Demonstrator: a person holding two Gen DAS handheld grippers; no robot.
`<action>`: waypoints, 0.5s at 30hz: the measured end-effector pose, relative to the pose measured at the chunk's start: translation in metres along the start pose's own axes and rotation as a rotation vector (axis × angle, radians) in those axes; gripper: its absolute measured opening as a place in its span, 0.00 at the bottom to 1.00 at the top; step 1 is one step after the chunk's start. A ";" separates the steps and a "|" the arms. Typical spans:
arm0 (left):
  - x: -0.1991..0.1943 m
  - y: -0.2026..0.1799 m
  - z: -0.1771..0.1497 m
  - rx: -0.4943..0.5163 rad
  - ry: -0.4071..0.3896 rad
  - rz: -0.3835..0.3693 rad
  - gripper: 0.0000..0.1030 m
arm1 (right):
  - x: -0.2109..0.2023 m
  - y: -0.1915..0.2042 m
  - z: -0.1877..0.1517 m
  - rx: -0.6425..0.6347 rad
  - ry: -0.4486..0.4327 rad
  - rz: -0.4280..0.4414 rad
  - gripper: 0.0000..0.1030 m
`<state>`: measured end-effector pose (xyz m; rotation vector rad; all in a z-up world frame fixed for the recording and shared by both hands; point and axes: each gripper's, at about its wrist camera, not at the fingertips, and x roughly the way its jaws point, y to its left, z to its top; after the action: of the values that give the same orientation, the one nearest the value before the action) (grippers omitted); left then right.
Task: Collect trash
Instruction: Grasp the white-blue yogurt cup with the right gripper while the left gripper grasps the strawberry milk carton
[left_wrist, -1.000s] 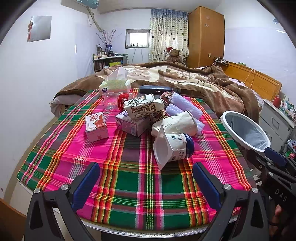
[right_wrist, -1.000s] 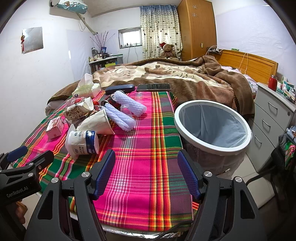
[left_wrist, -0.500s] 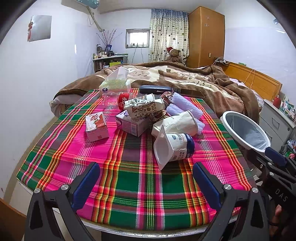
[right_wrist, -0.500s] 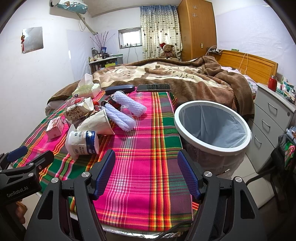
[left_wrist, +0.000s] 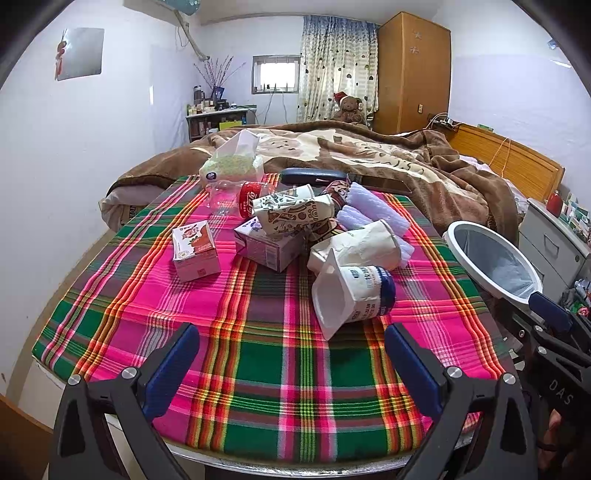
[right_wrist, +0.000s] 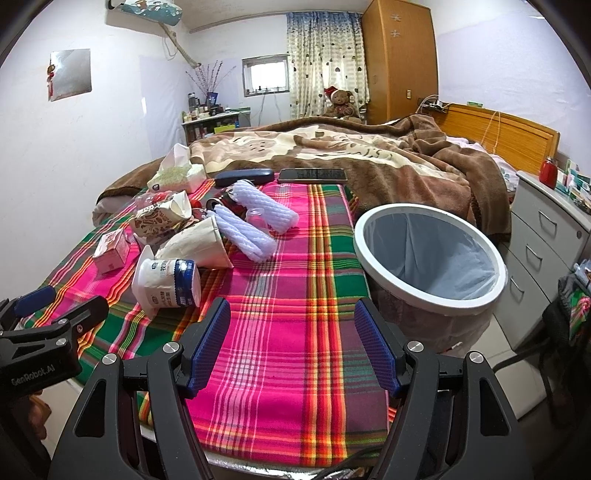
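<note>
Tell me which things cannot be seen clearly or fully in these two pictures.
- Trash bin base: both views, hidden by the table's edge.
- Bin interior: left wrist view, only the rim and liner show.
- Red-labelled bottle: left wrist view, partly behind the patterned carton.
- Yogurt cup print: too small to read.
- Shelf items: too small.

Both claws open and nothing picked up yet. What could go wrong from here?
1. The yogurt cup lies on its side near the pile; a clumsy grasp may roll it or spill leftovers on the plaid cloth.
2. The trash bin stands beside the table edge, so a short drop could miss its rim.
3. The phone and dark case sit beyond the trash; they might be taken by mistake.
</note>
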<state>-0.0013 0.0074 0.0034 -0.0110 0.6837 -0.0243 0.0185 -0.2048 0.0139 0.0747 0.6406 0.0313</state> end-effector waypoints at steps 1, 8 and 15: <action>0.001 0.002 0.001 -0.003 0.001 0.001 0.99 | 0.001 0.001 0.000 -0.002 0.001 0.010 0.69; 0.023 0.038 0.009 -0.046 0.020 0.009 0.99 | 0.020 0.018 0.005 -0.054 0.012 0.116 0.69; 0.046 0.079 0.024 -0.064 0.041 0.036 0.99 | 0.038 0.043 0.014 -0.134 0.035 0.231 0.69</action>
<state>0.0510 0.0849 -0.0088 -0.0595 0.7256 0.0318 0.0569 -0.1608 0.0056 0.0179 0.6608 0.2988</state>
